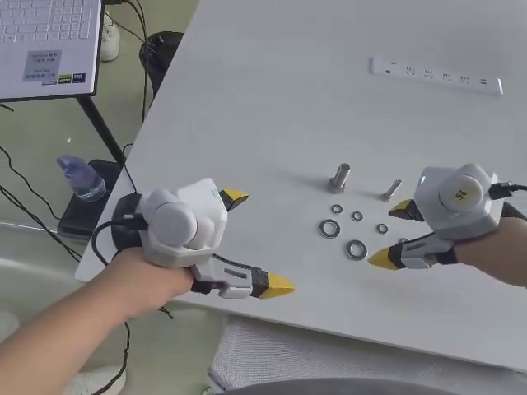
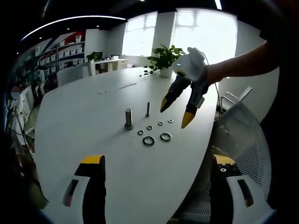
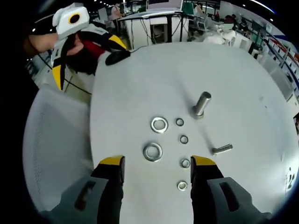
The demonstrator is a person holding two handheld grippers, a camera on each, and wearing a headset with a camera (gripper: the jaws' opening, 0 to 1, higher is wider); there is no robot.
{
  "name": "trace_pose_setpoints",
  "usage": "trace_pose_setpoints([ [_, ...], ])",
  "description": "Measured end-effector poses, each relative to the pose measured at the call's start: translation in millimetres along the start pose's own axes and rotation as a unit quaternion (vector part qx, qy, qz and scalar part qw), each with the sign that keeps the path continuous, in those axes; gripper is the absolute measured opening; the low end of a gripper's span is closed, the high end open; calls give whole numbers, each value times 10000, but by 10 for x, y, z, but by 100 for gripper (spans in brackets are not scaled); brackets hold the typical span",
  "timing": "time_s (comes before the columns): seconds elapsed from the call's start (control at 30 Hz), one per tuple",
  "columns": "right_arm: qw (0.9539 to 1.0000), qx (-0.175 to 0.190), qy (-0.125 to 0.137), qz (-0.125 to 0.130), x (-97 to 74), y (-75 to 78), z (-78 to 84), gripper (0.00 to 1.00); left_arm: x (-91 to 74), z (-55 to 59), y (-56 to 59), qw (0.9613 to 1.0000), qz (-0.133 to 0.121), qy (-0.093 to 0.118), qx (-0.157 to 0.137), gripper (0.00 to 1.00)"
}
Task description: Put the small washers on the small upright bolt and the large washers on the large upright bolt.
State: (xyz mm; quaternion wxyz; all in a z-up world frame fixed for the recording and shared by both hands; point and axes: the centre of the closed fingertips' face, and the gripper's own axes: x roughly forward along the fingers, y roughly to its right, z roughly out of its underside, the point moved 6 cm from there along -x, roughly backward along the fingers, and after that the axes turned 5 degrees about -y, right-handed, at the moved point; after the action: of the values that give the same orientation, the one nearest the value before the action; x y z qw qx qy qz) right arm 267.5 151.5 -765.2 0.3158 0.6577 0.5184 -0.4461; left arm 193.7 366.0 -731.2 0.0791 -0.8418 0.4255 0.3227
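On the white table (image 1: 272, 107) the large bolt (image 1: 340, 177) stands upright. The thin small bolt (image 1: 392, 190) is just to its right; I cannot tell whether it stands or lies. Two large washers (image 1: 329, 228) (image 1: 356, 248) and several small washers (image 1: 356, 216) lie flat in front of the bolts. My right gripper (image 1: 390, 232) hovers open and empty just right of the washers, and its own view has a large washer (image 3: 153, 151) and a small washer (image 3: 185, 163) between the jaws. My left gripper (image 1: 257, 240) is open and empty near the table's front left edge, well short of the washers (image 2: 148, 140).
A white power strip (image 1: 435, 76) lies at the back right. Off the table's left edge stand a laptop (image 1: 49, 41) on a stand, a water bottle (image 1: 81, 177) and cables. A chair seat (image 1: 329, 362) sits below the front edge.
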Motion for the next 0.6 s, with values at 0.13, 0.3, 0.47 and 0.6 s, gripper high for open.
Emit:
trace_pose_setpoints([
  [0.13,9999,-80,-120,-16,67,-40,22,57,-4,1,5,10000,-18,11,4,93],
  [0.3,9985,-390,-395,16,189,-58,40,55,-10,17,7,10000,-20,-10,-7,93],
  [0.47,9983,-446,-387,2,253,-48,-21,51,-23,55,8,10000,-20,-45,8,93],
  [0.6,9978,-498,-443,-46,308,-53,-40,48,-38,65,-21,10000,-59,-53,-3,93],
])
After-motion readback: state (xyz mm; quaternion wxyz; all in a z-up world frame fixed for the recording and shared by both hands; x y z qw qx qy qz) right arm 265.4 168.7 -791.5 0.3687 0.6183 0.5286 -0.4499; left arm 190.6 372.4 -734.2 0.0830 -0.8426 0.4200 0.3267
